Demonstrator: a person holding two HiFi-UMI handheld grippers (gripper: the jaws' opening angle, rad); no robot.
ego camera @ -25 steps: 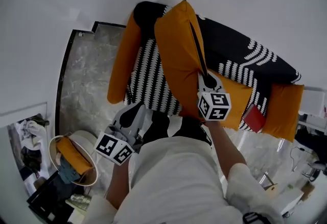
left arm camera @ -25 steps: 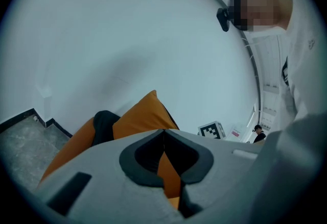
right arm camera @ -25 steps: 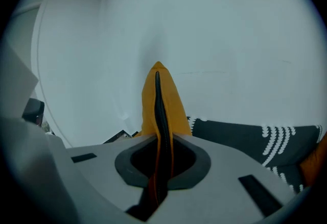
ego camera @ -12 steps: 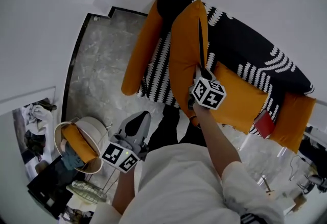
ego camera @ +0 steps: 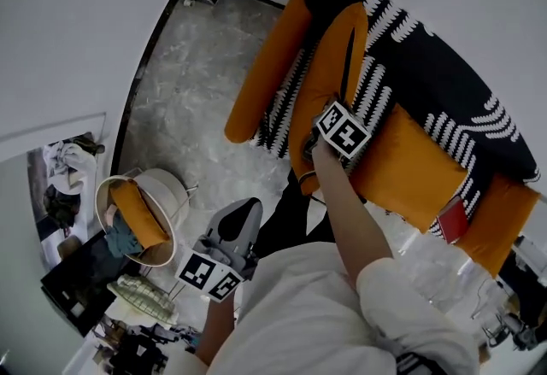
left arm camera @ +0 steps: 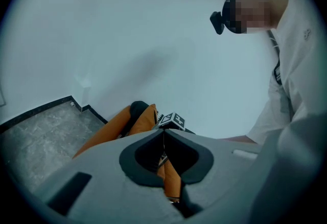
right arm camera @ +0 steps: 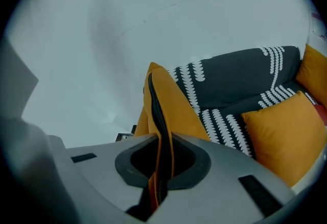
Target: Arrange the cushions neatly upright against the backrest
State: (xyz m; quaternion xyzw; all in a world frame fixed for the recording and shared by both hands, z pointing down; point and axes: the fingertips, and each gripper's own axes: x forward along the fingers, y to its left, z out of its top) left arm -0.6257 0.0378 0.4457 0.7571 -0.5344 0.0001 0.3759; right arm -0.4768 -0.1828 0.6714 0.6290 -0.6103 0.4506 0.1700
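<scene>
Right gripper (right arm camera: 161,139): jaws clamped on the cushion's (right arm camera: 171,103) zip edge.
Left gripper (left arm camera: 164,135): jaws together, nothing between them, away from the sofa (ego camera: 444,83).
Cushion place: on edge over the seat, beside the armrest (ego camera: 269,66).
Basket (ego camera: 167,192): spare cushion (ego camera: 137,215), blue cloth (ego camera: 124,241).
Cushion look: orange, black zip.

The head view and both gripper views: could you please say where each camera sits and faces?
Left gripper view: on the left tool, shut and empty; faces the white wall and sofa end; white shirt at right.
Right gripper view: on the right tool, shut on the orange cushion; faces the sofa backrest; no body visible.
Head view: on the head, looking steeply down at sofa and floor; torso and both arms.
Shared: all three show the orange cushion.
</scene>
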